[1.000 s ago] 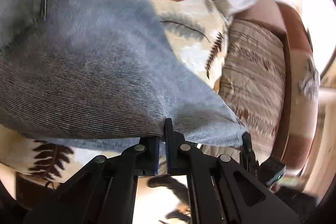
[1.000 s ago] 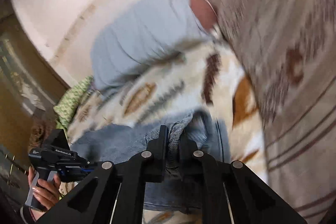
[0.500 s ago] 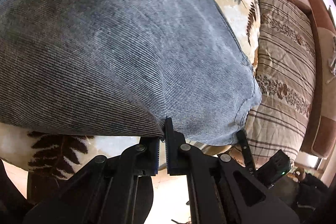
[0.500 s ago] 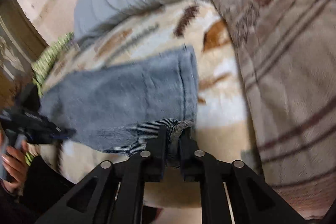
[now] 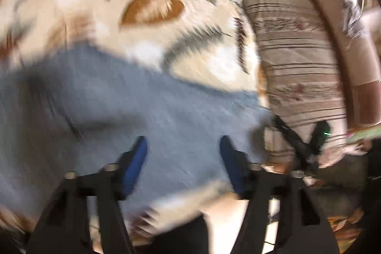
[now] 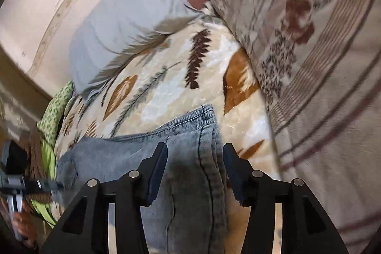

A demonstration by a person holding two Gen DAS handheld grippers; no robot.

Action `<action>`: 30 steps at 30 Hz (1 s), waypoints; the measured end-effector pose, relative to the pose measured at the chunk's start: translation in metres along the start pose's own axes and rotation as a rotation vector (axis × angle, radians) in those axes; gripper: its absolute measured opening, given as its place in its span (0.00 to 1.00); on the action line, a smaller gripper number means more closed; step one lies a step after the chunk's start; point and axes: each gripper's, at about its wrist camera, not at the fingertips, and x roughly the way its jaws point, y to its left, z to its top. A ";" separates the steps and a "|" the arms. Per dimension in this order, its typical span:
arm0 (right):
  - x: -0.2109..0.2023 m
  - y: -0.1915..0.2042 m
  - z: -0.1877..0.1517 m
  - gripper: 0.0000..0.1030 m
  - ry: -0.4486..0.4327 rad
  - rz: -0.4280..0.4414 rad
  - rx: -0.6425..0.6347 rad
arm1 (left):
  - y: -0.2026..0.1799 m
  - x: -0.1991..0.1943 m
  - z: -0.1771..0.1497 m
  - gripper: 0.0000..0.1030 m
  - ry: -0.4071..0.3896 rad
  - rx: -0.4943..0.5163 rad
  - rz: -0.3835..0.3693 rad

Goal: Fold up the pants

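Observation:
The blue-grey denim pants (image 5: 123, 111) lie folded on the leaf-patterned blanket (image 5: 152, 23). They also show in the right wrist view (image 6: 185, 158), with a stitched hem edge at the right. My left gripper (image 5: 183, 146) is open and empty just above the cloth near the bed's front edge. My right gripper (image 6: 194, 154) is open and empty over the pants' right end. The left wrist view is motion-blurred.
A grey pillow (image 6: 123, 23) lies at the blanket's far end. A striped beige bedcover (image 6: 321, 87) runs along the right side. A green patterned cushion (image 6: 54, 111) sits at the left. The other hand-held gripper (image 5: 302, 144) shows at the right of the left wrist view.
Both grippers were shut on the pants' edge and have opened and let go. The pants now lie flat on the blanket. Both grippers have pulled back a little.

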 end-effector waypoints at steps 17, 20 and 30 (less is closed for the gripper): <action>0.025 0.018 0.008 0.15 0.051 -0.052 -0.058 | -0.040 0.120 0.026 0.60 0.337 0.850 0.447; 0.026 0.026 0.008 0.07 0.048 -0.119 -0.118 | -0.042 0.124 0.014 0.10 0.309 0.898 0.483; -0.001 0.038 0.039 0.05 -0.086 -0.070 -0.114 | -0.047 0.088 0.034 0.00 0.083 0.790 0.479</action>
